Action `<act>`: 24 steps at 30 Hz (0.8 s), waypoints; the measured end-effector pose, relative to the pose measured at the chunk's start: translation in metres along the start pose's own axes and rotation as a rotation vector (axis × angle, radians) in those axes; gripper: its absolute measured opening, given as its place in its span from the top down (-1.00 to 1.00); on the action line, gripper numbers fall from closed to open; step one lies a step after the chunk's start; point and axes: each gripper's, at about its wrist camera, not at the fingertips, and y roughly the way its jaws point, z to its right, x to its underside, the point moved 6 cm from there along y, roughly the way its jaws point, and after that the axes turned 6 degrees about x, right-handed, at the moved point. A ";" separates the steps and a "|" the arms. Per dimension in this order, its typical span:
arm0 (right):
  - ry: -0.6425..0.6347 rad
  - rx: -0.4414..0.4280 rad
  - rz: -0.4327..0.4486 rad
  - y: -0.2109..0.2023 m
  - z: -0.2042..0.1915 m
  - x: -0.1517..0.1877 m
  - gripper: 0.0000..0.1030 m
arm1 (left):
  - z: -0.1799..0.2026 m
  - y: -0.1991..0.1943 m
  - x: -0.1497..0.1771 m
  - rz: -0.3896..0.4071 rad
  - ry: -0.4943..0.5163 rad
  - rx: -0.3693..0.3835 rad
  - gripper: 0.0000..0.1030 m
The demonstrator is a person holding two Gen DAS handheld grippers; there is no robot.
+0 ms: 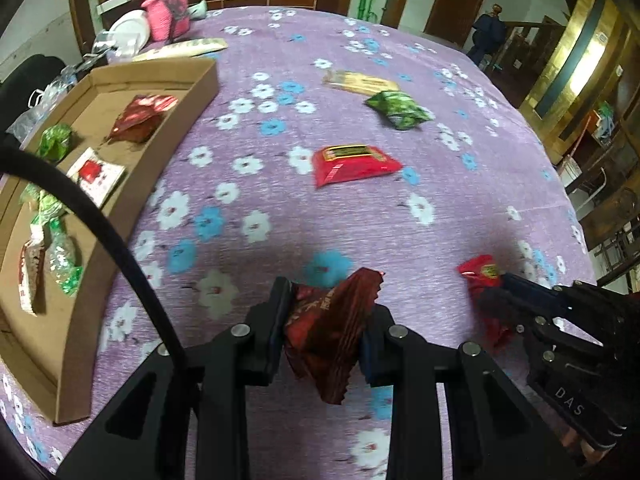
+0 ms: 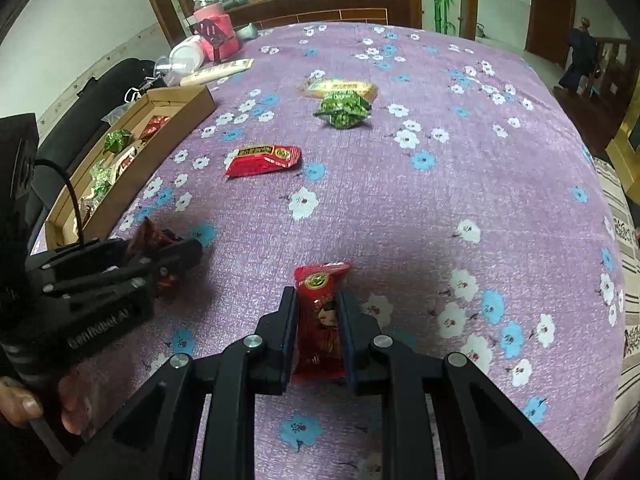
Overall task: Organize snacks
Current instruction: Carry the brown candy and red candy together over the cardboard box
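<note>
My left gripper (image 1: 326,300) is shut on a dark red snack packet (image 1: 332,328), held just above the purple flowered cloth. My right gripper (image 2: 318,300) is shut on a bright red snack packet (image 2: 320,320); it shows at the right of the left wrist view (image 1: 484,292). A cardboard tray (image 1: 132,176) at the left holds several snacks. On the cloth ahead lie a red bar packet (image 1: 352,164), a green packet (image 1: 400,110) and a tan packet (image 1: 360,82).
A pink container (image 1: 168,12), a white plate (image 1: 128,32) and a long pale packet (image 1: 184,48) sit at the table's far left. A black bag lies left of the tray. The table edge falls off at the right.
</note>
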 end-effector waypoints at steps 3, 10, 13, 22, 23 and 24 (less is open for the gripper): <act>-0.029 0.030 -0.027 0.006 -0.001 0.003 0.55 | -0.002 -0.001 0.000 0.003 0.001 0.004 0.38; -0.121 0.029 -0.043 0.011 -0.015 -0.001 0.66 | 0.001 0.000 0.001 0.003 0.020 0.006 0.38; -0.118 0.030 -0.014 0.004 -0.018 -0.003 0.66 | 0.000 0.001 0.001 0.002 0.016 0.012 0.37; -0.098 0.006 0.021 -0.014 -0.026 -0.007 0.66 | -0.001 -0.008 0.000 0.033 0.017 0.011 0.38; -0.092 -0.001 0.023 -0.016 -0.027 -0.006 0.66 | -0.001 -0.009 -0.001 0.036 0.019 0.014 0.39; -0.091 -0.006 0.020 -0.016 -0.028 -0.006 0.66 | -0.003 -0.011 -0.002 0.041 0.018 0.019 0.39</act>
